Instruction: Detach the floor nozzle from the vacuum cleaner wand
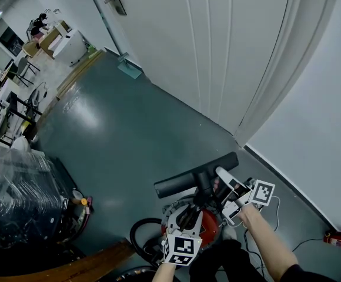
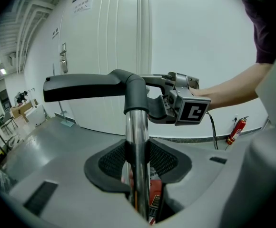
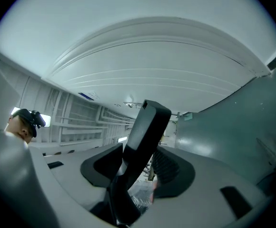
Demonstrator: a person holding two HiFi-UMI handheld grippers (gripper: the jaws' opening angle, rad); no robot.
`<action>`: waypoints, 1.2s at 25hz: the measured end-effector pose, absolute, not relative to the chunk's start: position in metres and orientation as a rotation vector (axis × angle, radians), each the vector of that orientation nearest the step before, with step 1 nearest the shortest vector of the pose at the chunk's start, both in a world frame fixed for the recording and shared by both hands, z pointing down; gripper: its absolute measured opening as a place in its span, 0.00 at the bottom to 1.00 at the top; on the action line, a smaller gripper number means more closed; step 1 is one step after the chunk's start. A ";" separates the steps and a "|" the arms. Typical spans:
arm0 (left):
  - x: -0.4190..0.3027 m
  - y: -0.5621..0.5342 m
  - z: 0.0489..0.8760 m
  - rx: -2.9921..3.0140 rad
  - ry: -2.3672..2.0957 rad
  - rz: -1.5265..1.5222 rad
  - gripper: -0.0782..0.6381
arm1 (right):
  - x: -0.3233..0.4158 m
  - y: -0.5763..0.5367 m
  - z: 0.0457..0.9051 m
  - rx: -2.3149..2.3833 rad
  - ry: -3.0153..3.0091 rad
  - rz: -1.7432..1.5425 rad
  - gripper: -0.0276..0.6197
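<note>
The dark grey floor nozzle (image 1: 195, 178) sits on top of a chrome wand (image 2: 137, 146) that rises from the red vacuum body (image 1: 209, 228). My left gripper (image 1: 186, 218) is shut on the wand below the nozzle's neck, and its black pads (image 2: 113, 161) press the tube from both sides. My right gripper (image 1: 226, 197) reaches in from the right at the neck. In the left gripper view the right gripper (image 2: 162, 106) stands around the neck joint. In the right gripper view the nozzle (image 3: 146, 129) lies between the spread jaws of the right gripper (image 3: 138, 172), with a gap beside it.
White panelled doors (image 1: 217, 46) stand close behind the nozzle. A red fire extinguisher (image 1: 338, 238) lies by the right wall. A plastic-wrapped load (image 1: 17, 195) is at the left, with a black hose (image 1: 140, 239) and a wooden plank (image 1: 94, 263) near my feet. A long-handled mop (image 1: 113, 34) leans far back.
</note>
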State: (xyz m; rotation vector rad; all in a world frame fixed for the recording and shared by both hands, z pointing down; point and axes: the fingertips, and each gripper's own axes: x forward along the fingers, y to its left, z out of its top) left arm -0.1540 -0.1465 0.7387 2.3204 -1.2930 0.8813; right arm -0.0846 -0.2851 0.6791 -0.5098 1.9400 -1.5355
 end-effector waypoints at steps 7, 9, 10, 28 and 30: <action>-0.155 -0.146 0.738 2.317 -1.298 0.885 0.32 | -0.081 -0.283 0.671 -0.430 1.922 -1.496 0.27; -0.155 -0.146 0.738 2.316 -1.303 0.884 0.32 | -0.081 -0.283 0.668 -0.424 1.938 -1.476 0.26; -0.155 -0.146 0.738 2.316 -1.305 0.884 0.32 | -0.081 -0.283 0.667 -0.428 1.948 -1.466 0.26; -0.160 -0.148 0.732 2.315 -1.350 0.868 0.32 | -0.081 -0.285 0.647 -0.592 2.182 -1.362 0.25; -0.159 -0.148 0.733 2.315 -1.338 0.872 0.32 | -0.080 -0.285 0.649 -0.593 2.131 -1.386 0.25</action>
